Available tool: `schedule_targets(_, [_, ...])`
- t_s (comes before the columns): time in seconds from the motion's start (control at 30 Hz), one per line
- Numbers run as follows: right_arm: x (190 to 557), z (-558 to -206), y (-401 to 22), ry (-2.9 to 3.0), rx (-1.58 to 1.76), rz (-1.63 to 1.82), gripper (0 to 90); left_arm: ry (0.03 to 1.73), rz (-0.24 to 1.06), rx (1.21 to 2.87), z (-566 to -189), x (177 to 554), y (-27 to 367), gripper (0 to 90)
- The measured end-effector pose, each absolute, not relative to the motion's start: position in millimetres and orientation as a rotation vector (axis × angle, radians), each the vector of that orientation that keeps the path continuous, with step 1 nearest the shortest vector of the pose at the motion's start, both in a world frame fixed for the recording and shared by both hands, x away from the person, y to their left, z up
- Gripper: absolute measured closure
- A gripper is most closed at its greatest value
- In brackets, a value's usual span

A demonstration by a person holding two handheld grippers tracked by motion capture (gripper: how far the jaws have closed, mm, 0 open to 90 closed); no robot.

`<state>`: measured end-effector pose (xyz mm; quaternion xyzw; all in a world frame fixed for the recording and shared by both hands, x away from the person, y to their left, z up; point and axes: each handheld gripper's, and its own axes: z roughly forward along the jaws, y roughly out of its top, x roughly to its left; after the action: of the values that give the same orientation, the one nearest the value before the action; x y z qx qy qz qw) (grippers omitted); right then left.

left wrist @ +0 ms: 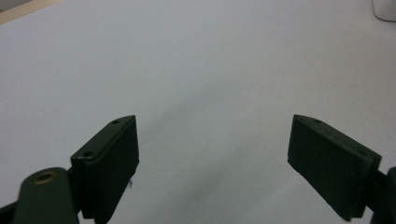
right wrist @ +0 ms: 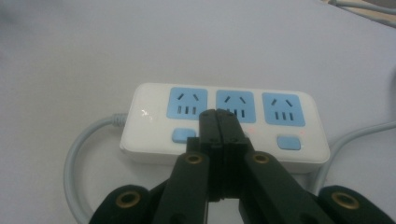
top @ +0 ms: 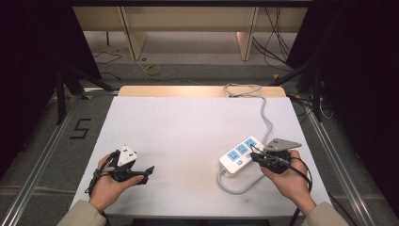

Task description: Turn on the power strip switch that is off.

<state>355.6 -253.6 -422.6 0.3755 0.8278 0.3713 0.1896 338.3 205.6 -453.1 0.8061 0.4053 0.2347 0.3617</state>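
The power strip [top: 240, 156] sits by the table's [top: 188, 122] right edge. The right gripper [right wrist: 223, 122], jaws pressed together on nothing, is over the middle switch. The left gripper [left wrist: 212, 158] hangs spread wide near the front-left corner. An off-centre press could skid the strip.

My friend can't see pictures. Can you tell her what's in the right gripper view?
The right gripper, its two black fingers pressed together, points at the middle of a white power strip with three blue sockets and small blue switches. The strip lies on a white table, its grey cord curling away.
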Motion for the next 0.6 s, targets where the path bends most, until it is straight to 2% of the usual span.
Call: schedule_targets(0.6, [364.3,-417.8,-245.6,2.353,1.056,1.027,90.0,1.04,0.608,2.072,-453.0,338.2,205.2,16.0])
